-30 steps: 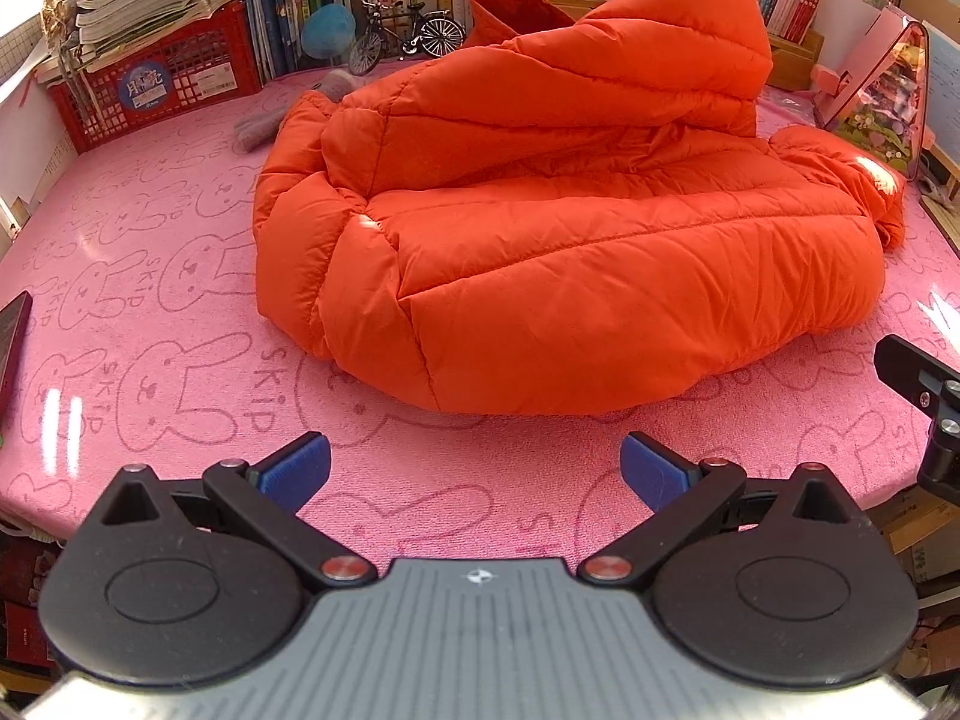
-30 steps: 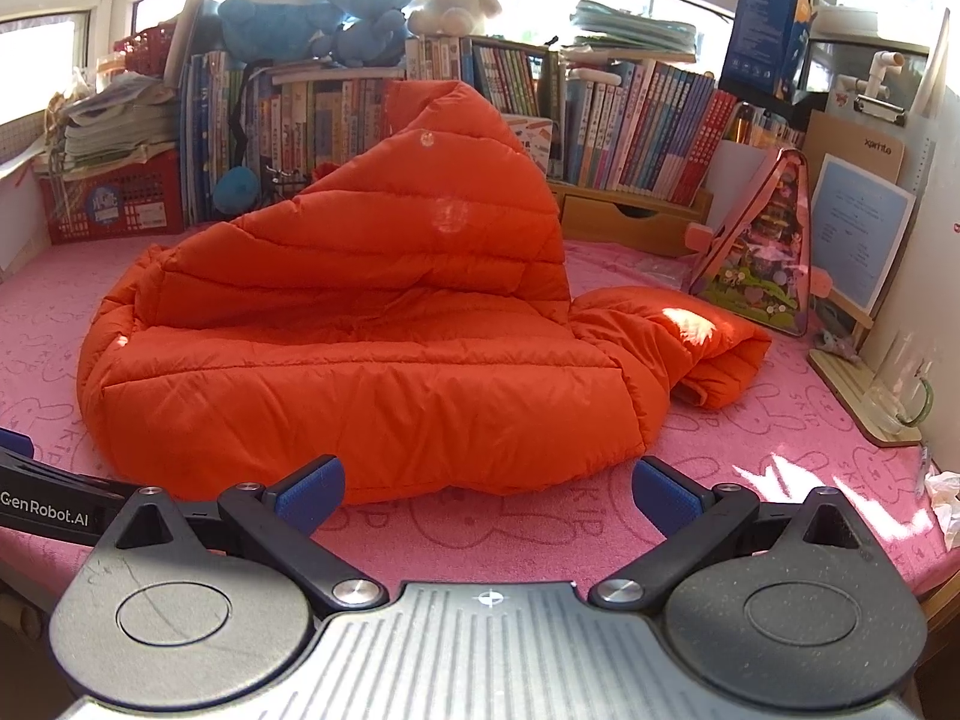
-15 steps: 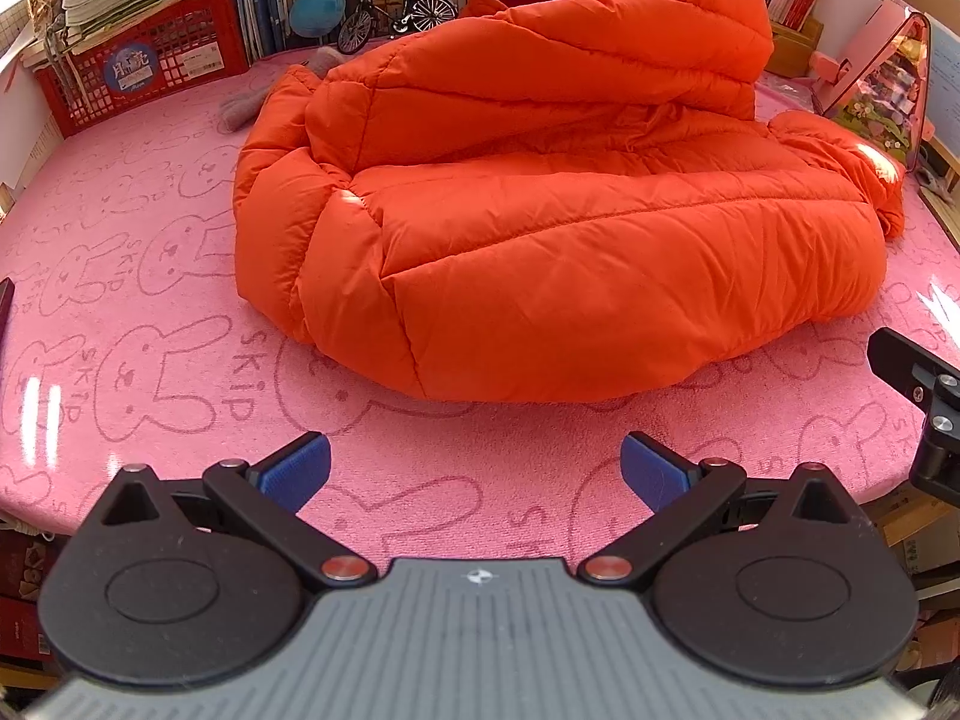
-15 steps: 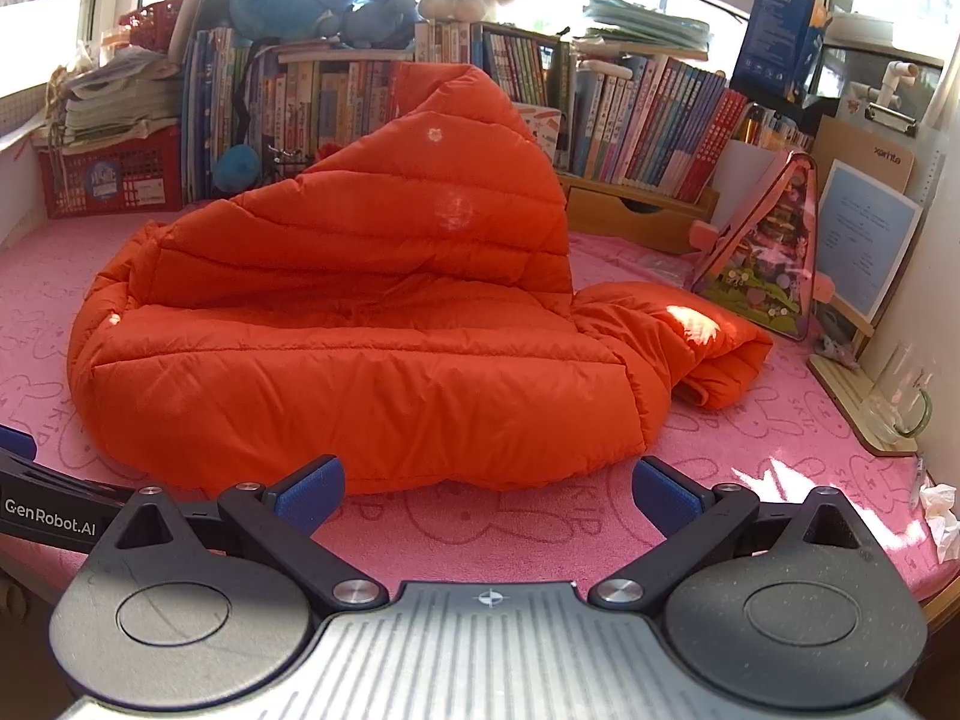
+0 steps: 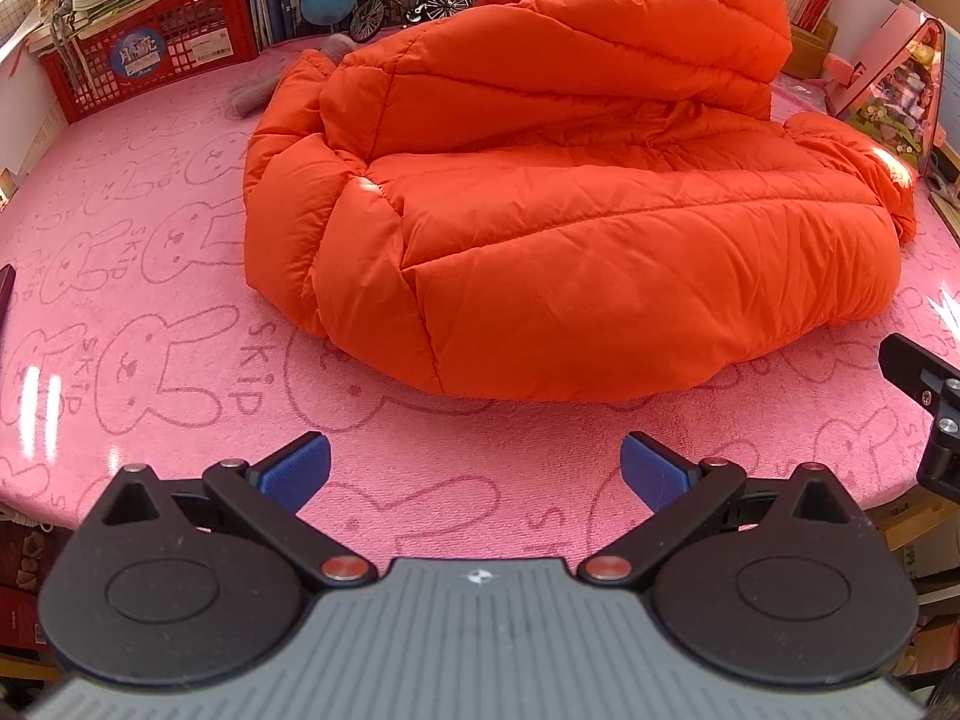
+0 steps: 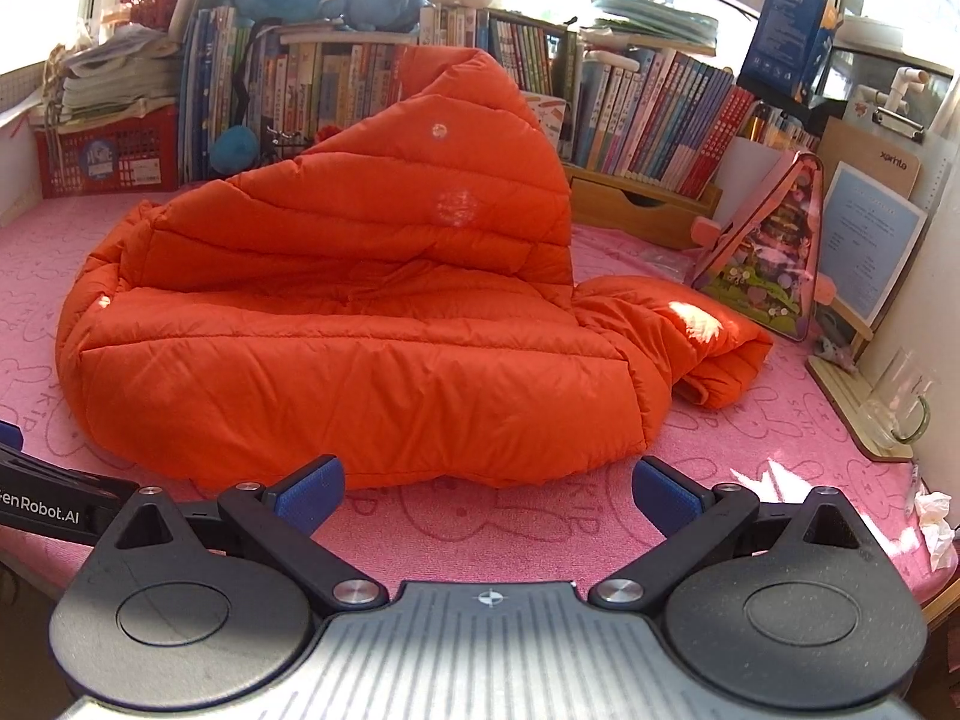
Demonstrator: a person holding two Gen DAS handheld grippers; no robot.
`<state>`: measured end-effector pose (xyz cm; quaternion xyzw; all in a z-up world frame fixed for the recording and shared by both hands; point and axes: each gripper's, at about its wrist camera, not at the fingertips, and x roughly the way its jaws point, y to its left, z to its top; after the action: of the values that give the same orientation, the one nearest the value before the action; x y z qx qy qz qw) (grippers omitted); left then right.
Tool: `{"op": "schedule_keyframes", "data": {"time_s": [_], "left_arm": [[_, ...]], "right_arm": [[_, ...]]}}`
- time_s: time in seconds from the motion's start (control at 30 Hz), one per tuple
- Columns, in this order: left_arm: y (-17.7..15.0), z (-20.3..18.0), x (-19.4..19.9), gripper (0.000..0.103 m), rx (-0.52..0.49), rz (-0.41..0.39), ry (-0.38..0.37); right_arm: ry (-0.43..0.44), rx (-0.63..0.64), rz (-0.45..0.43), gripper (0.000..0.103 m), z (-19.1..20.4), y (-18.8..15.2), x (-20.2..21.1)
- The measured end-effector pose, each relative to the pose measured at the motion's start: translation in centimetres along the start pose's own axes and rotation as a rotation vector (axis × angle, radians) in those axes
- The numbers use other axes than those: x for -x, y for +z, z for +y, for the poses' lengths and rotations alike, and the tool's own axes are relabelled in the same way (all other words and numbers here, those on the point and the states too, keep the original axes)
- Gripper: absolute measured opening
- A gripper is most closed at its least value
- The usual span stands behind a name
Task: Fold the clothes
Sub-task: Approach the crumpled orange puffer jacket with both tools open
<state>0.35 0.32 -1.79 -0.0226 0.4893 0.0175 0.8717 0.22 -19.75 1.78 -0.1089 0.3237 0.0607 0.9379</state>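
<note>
A puffy orange down jacket (image 5: pixel 576 210) lies bunched on the pink rabbit-print table cover (image 5: pixel 150 240), its back part propped up against the books. It also shows in the right wrist view (image 6: pixel 360 324), with a sleeve (image 6: pixel 690 336) folded out to the right. My left gripper (image 5: pixel 474 474) is open and empty, just short of the jacket's near edge. My right gripper (image 6: pixel 486 489) is open and empty, close to the jacket's near hem. The right gripper's tip (image 5: pixel 924 378) shows at the right edge of the left wrist view.
A row of books (image 6: pixel 630 114) lines the back. A red basket (image 5: pixel 150 54) with papers stands back left, with a model bicycle (image 5: pixel 414 0) next to it. A pink triangular toy case (image 6: pixel 768 258), a clipboard stand and a glass mug (image 6: pixel 900 402) stand at the right.
Both grippers have moved a little closer to the jacket and stay open. The jacket has not moved.
</note>
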Motion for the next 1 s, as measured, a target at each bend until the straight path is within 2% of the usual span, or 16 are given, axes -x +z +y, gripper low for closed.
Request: {"op": "schedule_keyframes", "data": {"time_s": [1.0], "left_arm": [[-0.30, 0.03, 0.20, 0.103, 0.005, 0.007, 0.017]], "right_arm": [[0.014, -0.020, 0.043, 0.103, -0.41, -0.50, -0.14]]}}
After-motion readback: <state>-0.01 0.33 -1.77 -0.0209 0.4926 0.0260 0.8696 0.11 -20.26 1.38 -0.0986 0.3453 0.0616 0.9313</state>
